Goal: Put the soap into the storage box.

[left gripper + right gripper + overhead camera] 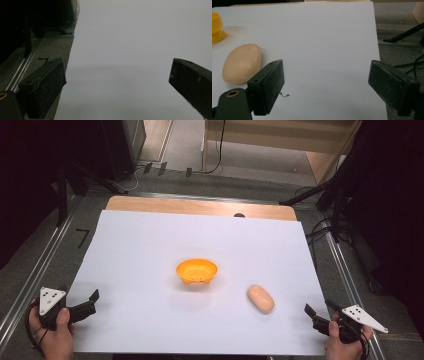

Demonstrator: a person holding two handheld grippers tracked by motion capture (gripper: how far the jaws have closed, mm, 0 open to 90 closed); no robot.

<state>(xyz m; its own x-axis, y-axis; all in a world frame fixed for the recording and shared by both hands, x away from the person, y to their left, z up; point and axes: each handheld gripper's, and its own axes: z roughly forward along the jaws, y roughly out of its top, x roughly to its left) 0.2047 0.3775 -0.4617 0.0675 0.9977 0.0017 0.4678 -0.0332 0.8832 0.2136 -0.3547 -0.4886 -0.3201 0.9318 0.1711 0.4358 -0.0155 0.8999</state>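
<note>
An orange bowl (196, 271) stands upright in the middle of the white sheet (150, 240). A beige oval lump (260, 298), smooth and bun-like, lies to the bowl's right and nearer to me. My left gripper (91, 303) rests at the sheet's near left edge, open, with bare sheet between its jaws (117, 72). At the sheet's near right corner is my right gripper (320, 310), also open and holding nothing (326, 72). In the right gripper view the beige lump (242, 63) lies just left of the left jaw, and the bowl (217, 27) is beyond it.
The sheet covers a wooden table (200, 206) whose far edge shows. Metal rails (30, 270) run along both sides, with cables and dark stands (325, 200) on the floor around. A tiny scrap (284, 95) lies on the sheet by the right gripper.
</note>
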